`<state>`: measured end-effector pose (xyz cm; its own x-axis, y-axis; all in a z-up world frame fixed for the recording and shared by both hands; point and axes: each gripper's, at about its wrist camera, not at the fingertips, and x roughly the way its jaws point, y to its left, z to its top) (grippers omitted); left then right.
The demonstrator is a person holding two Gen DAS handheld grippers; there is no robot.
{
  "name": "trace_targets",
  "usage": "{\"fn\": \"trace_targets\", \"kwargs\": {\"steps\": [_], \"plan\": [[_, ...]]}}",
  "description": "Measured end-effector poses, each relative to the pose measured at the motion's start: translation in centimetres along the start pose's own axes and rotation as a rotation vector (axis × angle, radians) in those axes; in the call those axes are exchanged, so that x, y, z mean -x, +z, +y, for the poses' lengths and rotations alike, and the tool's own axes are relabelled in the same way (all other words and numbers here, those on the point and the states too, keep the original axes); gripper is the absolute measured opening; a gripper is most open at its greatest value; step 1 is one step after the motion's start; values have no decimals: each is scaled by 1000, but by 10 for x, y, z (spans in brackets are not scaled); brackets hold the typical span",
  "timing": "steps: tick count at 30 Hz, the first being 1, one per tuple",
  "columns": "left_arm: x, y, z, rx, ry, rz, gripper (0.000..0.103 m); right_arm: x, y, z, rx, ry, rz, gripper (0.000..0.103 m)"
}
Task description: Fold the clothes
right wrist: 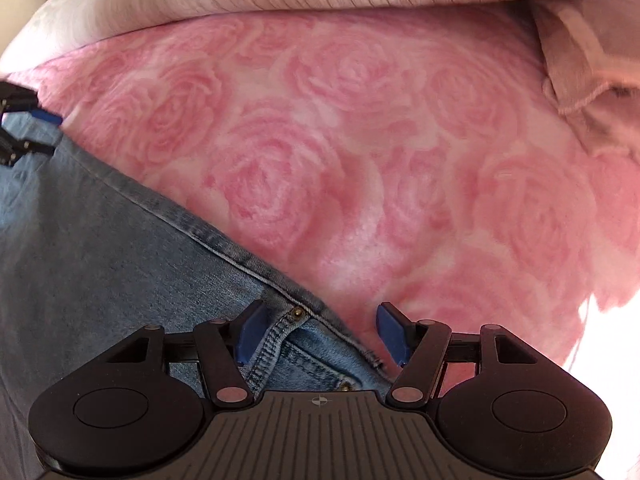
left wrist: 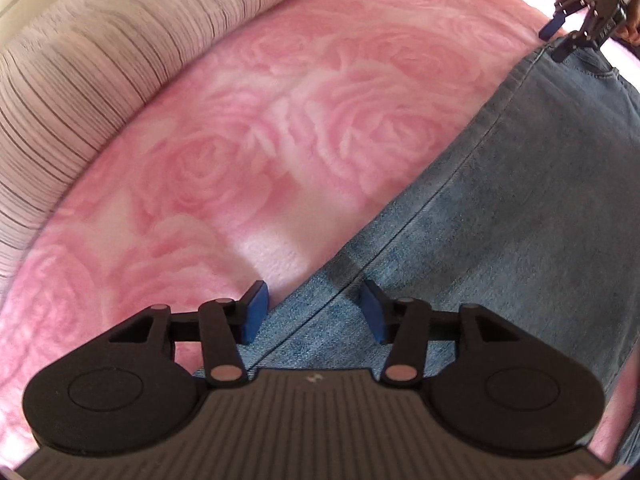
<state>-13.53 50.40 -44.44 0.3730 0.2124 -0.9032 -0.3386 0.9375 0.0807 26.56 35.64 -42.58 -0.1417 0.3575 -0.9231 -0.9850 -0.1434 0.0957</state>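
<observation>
Here, a pair of blue jeans (left wrist: 520,208) lies flat on a pink rose-patterned blanket (left wrist: 280,128), with a striped pillow (left wrist: 100,48) along the far side. The left gripper (left wrist: 312,308) points down over the jeans' edge seam, its blue pads spread apart, one above the blanket and one above the denim, pressing on nothing. The right gripper (right wrist: 320,330) hangs over the riveted pocket corner (right wrist: 298,312), jaws likewise released, with the cloth between them. No brand tag or readable writing shows on the denim; both gripper bodies bear only a small round emblem.
</observation>
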Motion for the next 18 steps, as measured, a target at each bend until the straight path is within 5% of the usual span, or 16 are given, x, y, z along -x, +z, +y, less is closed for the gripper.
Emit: {"fn": "trace_targets", "kwargs": {"steps": [2,4,6,9,13,18], "plan": [[0,0,-2,-12,-13,5,45,1,-1,5,-1,-8,0,43],[0,1,-3,-25,-26,9,30,5,-2,13,24,-21,0,25],[5,-1,-17,-96,21,8,12,10,-4,25,72,-60,-6,20],[17,-7,-36,-185,101,-10,5,31,-11,43,110,-129,-60,18],[73,-26,-57,-120,196,-120,4,86,-37,80,157,-232,-203,18],[177,-80,-108,32,211,-240,4,170,-100,142,214,-326,-360,18]]}}
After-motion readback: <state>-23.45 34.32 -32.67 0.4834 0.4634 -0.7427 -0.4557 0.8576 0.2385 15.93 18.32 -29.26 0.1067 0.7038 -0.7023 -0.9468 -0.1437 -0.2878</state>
